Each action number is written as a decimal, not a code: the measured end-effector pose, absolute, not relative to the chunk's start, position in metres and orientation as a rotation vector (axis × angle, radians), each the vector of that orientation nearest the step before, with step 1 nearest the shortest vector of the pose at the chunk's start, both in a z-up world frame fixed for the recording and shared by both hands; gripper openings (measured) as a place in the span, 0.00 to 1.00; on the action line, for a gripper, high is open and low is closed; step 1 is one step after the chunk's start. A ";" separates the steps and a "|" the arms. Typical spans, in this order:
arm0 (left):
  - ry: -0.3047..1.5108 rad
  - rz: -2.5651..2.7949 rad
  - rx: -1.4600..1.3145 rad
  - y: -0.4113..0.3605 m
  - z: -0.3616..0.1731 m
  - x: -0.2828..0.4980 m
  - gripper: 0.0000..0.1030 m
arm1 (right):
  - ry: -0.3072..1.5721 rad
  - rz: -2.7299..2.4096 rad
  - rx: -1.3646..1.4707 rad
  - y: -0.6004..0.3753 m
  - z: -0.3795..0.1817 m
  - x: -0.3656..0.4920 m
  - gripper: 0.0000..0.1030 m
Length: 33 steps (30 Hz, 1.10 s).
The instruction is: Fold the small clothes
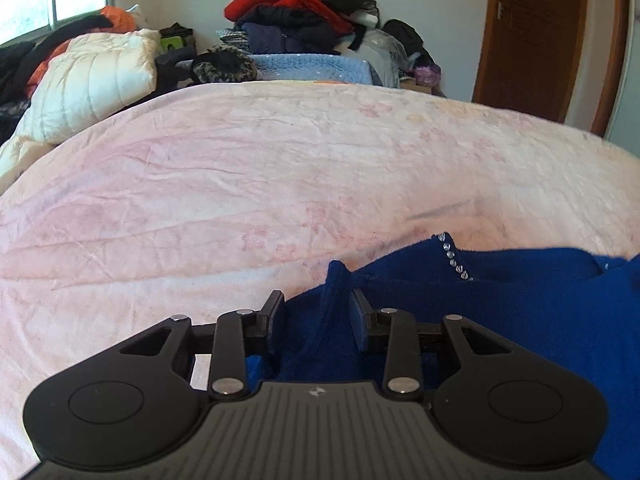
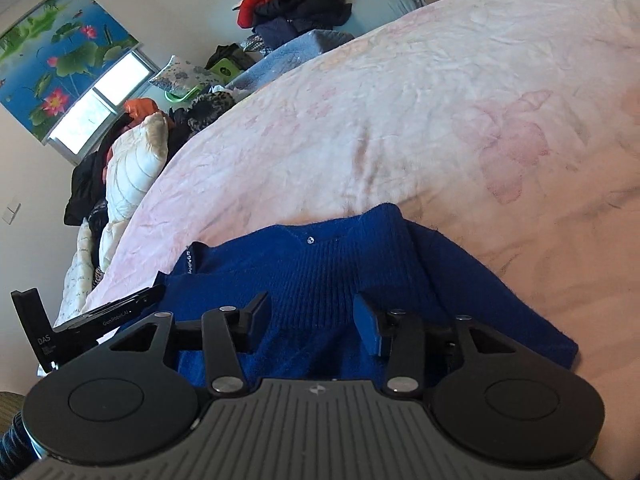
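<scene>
Pink bedspread point(image 1: 280, 168); heaped clothes point(image 1: 296, 12) beyond

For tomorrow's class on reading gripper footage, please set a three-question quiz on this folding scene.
1. True or false: the blue sweater lies on the pink bedspread.
2. What decorates the sweater's neckline? A) rhinestones B) buttons C) a zip
3. Fill in: at the back of the room, the pile of clothes has a ____ garment near its top.

Key: 1 true. 2 A, the rhinestones. 3 red.
</scene>
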<state>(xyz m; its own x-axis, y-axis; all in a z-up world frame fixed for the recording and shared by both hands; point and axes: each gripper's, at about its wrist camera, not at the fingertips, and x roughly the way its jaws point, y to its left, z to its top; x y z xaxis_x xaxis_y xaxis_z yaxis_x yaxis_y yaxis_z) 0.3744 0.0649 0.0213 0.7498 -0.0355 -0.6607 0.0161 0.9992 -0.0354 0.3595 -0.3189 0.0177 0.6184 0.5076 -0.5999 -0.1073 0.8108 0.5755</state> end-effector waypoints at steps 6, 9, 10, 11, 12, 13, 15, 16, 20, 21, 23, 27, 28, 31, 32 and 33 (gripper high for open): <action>0.605 -0.004 -0.465 0.144 0.053 0.268 0.38 | 0.715 0.546 0.570 -0.316 0.048 0.279 0.72; 0.600 0.062 -0.701 0.169 0.037 0.210 0.48 | 0.718 0.577 0.615 -0.315 0.044 0.242 0.73; 0.613 0.090 -0.765 0.173 0.029 0.194 0.48 | 0.724 0.581 0.634 -0.314 0.041 0.232 0.73; 0.621 0.114 -0.826 0.175 0.021 0.180 0.48 | 0.730 0.585 0.654 -0.312 0.038 0.221 0.73; 0.629 0.126 -0.887 0.174 0.013 0.169 0.48 | 0.738 0.590 0.662 -0.310 0.035 0.213 0.73; 0.644 0.126 -0.943 0.173 0.005 0.162 0.48 | 0.746 0.592 0.662 -0.307 0.032 0.206 0.73; 0.673 0.104 -1.045 0.168 -0.010 0.158 0.48 | 0.752 0.591 0.668 -0.302 0.026 0.191 0.73; 0.675 0.108 -1.085 0.165 -0.015 0.157 0.48 | 0.756 0.590 0.681 -0.302 0.023 0.188 0.73; 0.623 0.175 -1.208 0.156 -0.018 0.151 0.57 | 0.780 0.586 0.773 -0.306 0.011 0.176 0.72; 0.628 0.188 -1.245 0.154 -0.020 0.149 0.57 | 0.774 0.586 0.780 -0.307 0.011 0.172 0.72; 0.634 0.179 -1.341 0.149 -0.023 0.141 0.58 | 0.761 0.587 0.794 -0.310 0.011 0.166 0.72; 0.698 0.170 -1.291 0.130 -0.016 0.140 0.58 | 0.752 0.601 0.814 -0.317 0.012 0.162 0.73; 0.702 0.174 -1.273 0.127 -0.016 0.139 0.58 | 0.751 0.604 0.813 -0.319 0.012 0.162 0.73; 0.680 0.188 -1.227 0.129 -0.019 0.147 0.58 | 0.748 0.607 0.825 -0.323 0.011 0.162 0.73; 0.659 0.191 -1.226 0.132 -0.020 0.151 0.58 | 0.745 0.611 0.830 -0.324 0.011 0.162 0.73; 0.648 0.202 -1.224 0.136 -0.019 0.155 0.58 | 0.743 0.615 0.833 -0.325 0.012 0.161 0.73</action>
